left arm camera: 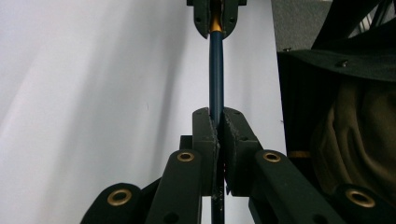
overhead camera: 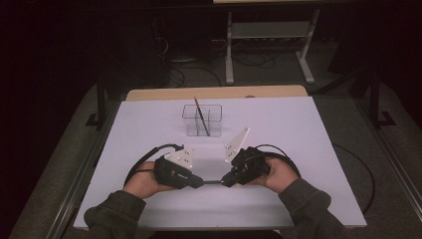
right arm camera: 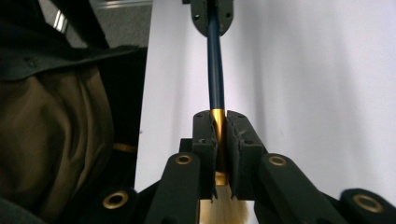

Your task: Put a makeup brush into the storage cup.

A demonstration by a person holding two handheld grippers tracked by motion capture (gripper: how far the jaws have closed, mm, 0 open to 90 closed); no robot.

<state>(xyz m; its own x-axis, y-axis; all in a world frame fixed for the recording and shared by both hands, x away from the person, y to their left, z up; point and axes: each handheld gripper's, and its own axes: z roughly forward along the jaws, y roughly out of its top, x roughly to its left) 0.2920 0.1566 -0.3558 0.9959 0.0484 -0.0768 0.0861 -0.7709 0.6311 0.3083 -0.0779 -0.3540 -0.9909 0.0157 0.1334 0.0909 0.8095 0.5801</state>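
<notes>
Paintbrush (left arm camera: pixel 215 74) spans level between both grippers, low over the white table (overhead camera: pixel 149 129). The left gripper (left arm camera: pixel 217 128) is clamped on its dark blue handle; the right gripper (right arm camera: pixel 218 130) is clamped on the gold ferrule, pale bristles (right arm camera: pixel 226 210) showing behind its jaws. Beyond, well apart, stands a clear divided holder (overhead camera: pixel 201 120) with another dark brush (overhead camera: pixel 200 115) leaning inside. Nothing lies between grippers and holder.

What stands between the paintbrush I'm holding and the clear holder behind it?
Nothing visible. The paintbrush hangs between the left gripper and right gripper, both shut on it. Bare white table lies up to the clear holder, where one brush already leans.
</notes>
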